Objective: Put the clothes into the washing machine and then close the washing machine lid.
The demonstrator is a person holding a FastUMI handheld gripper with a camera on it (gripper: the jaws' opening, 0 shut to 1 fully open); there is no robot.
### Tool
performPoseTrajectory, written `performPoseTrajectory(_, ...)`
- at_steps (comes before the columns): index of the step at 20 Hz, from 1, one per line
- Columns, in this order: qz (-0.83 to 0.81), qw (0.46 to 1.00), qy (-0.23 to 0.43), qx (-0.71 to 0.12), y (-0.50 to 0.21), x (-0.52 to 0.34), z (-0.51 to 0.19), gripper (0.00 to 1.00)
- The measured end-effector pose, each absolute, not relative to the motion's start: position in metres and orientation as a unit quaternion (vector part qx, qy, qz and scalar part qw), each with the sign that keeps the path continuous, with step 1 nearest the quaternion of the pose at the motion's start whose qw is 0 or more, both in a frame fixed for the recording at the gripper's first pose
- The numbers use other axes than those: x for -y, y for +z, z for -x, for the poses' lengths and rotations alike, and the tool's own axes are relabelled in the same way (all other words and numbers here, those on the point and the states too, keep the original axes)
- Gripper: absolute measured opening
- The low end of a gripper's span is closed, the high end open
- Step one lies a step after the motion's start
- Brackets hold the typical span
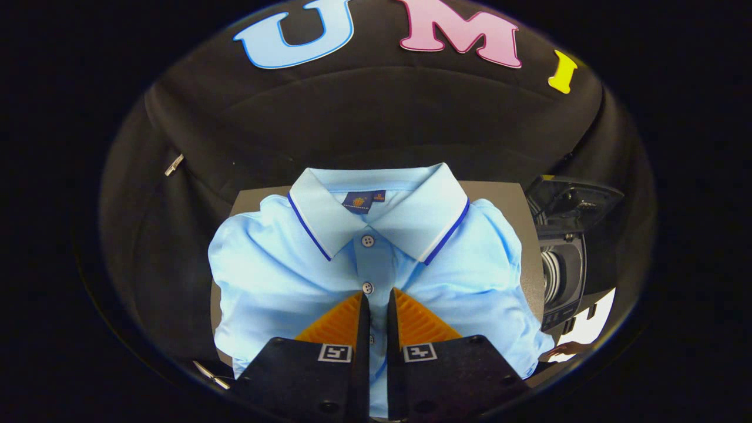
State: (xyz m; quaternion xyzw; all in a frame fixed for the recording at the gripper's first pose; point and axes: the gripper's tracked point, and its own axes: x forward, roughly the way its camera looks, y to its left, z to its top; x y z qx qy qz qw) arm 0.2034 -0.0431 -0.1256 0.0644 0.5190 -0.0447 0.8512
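fingers nearly together over the shirt placket, load not yet lifted

i see my gripper point(376, 299) with its fingers drawn close, only a thin gap between them, over the buttoned front of the folded light-blue polo shirt point(282, 264) on the grey table point(505, 200); whether they pinch cloth i cannot tell. the washing machine point(561, 276) stands open just beside the table. my worry: a thin pinch slips, or the fold opens and snags the machine's rim.
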Motion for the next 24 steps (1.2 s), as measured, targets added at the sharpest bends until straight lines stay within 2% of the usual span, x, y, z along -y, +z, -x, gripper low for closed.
performPoseTrajectory(1,-0.066,0.853,-0.044,-0.515,-0.1188,0.0443,-0.2027,0.06)
performPoseTrajectory(11,-0.054,0.867,0.01,-0.496,-0.1187,0.0438,-0.1991,0.06)
performPoseTrajectory(15,-0.109,0.865,0.009,-0.49,-0.1153,0.0434,-0.2005,0.06)
performPoseTrajectory(24,-0.024,0.889,0.015,-0.457,-0.1167,0.0435,-0.2001,0.06)
